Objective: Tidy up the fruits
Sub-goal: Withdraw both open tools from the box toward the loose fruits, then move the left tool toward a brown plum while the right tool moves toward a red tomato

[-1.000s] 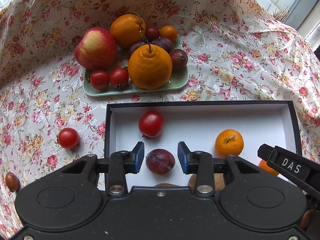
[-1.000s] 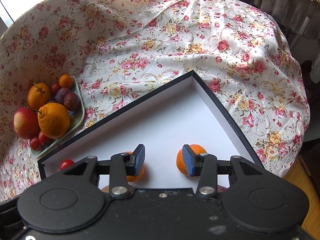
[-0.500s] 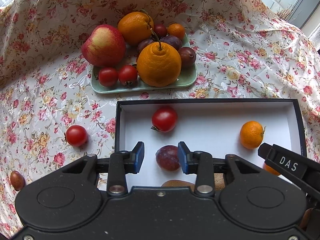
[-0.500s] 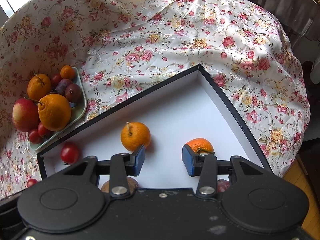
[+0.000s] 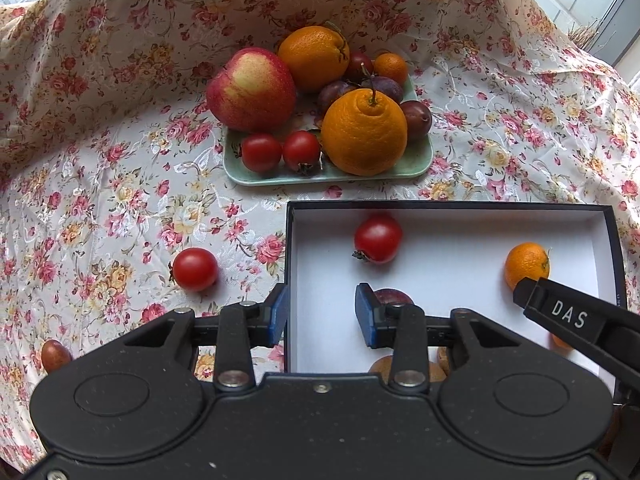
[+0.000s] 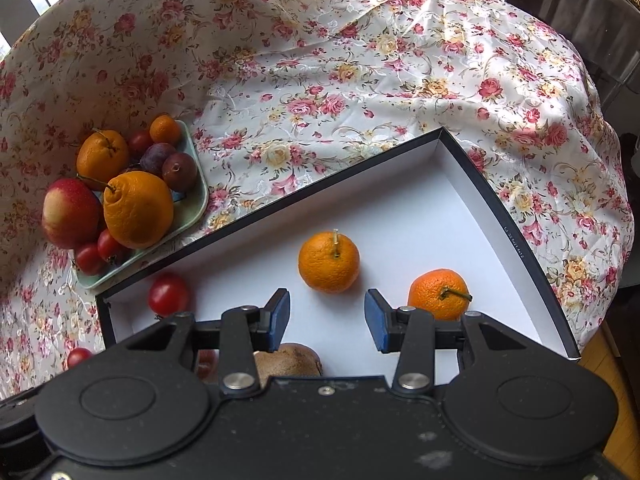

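The black box with a white floor lies on the floral cloth, its long axis running left to right in the left wrist view, its far long edge facing the green tray just beyond it. Inside the box sit two mandarins: one with its stem pointing straight up, the other with its stem tipped toward the right wall. One tomato rests near the far left corner, calyx turned down-left. A plum and a kiwi lie at the near edge, partly hidden.

The tray holds one apple, two large oranges, one small mandarin, two tomatoes and several dark plums. The front orange's stem points up and away.

On the cloth lie one loose tomato and one brown fruit.

The left gripper is spread and empty, straddling the box's left wall. The right gripper is spread and empty over the box floor, near both mandarins
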A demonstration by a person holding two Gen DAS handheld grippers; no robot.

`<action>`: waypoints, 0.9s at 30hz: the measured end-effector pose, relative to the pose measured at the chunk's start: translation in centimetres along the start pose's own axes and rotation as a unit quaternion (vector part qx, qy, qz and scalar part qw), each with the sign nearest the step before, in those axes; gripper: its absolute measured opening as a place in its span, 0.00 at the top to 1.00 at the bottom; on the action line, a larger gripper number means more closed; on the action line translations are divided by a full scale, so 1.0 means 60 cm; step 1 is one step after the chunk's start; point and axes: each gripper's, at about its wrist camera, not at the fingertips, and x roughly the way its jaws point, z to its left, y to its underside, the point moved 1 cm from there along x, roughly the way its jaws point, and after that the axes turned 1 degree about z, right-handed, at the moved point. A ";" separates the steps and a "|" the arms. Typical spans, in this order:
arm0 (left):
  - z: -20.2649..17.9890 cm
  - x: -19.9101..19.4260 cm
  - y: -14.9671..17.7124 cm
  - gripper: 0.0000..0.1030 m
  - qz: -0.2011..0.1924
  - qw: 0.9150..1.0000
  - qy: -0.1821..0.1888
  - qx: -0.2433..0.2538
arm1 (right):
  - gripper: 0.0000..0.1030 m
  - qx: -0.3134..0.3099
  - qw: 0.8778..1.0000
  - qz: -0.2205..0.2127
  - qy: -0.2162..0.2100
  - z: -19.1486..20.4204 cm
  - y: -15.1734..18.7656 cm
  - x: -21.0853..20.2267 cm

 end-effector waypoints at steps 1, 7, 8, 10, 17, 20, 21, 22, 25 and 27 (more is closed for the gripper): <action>0.005 -0.001 0.000 0.54 0.000 1.000 -0.001 -0.002 | 0.57 -0.001 1.000 0.000 -0.001 0.005 0.001 0.000; 0.039 -0.007 0.001 0.54 -0.003 1.000 -0.013 -0.014 | 0.57 -0.007 1.000 -0.002 -0.008 0.030 0.006 -0.004; 0.047 -0.007 0.001 0.54 -0.003 1.000 -0.015 -0.018 | 0.57 -0.008 1.000 -0.002 -0.009 0.036 0.007 -0.004; 0.061 -0.010 0.001 0.54 -0.003 1.000 -0.018 -0.025 | 0.57 -0.011 1.000 -0.002 -0.012 0.047 0.009 -0.005; 0.117 -0.016 0.005 0.54 -0.001 0.999 -0.023 -0.046 | 0.57 -0.029 0.999 -0.001 -0.025 0.092 0.022 -0.007; 0.140 -0.018 0.008 0.54 0.000 0.998 -0.027 -0.054 | 0.57 -0.036 0.999 0.001 -0.030 0.114 0.029 -0.007; 0.146 -0.018 0.009 0.54 0.001 0.998 -0.030 -0.056 | 0.57 -0.038 0.999 0.001 -0.031 0.119 0.030 -0.007; 0.154 -0.017 0.011 0.54 0.001 0.998 -0.034 -0.057 | 0.57 -0.040 0.999 0.001 -0.033 0.127 0.033 -0.008; 0.174 -0.016 0.015 0.54 0.003 0.997 -0.044 -0.058 | 0.57 -0.048 0.998 0.002 -0.041 0.152 0.042 -0.010; 0.190 -0.014 0.019 0.54 0.004 0.997 -0.048 -0.059 | 0.57 -0.056 0.997 0.003 -0.048 0.169 0.047 -0.012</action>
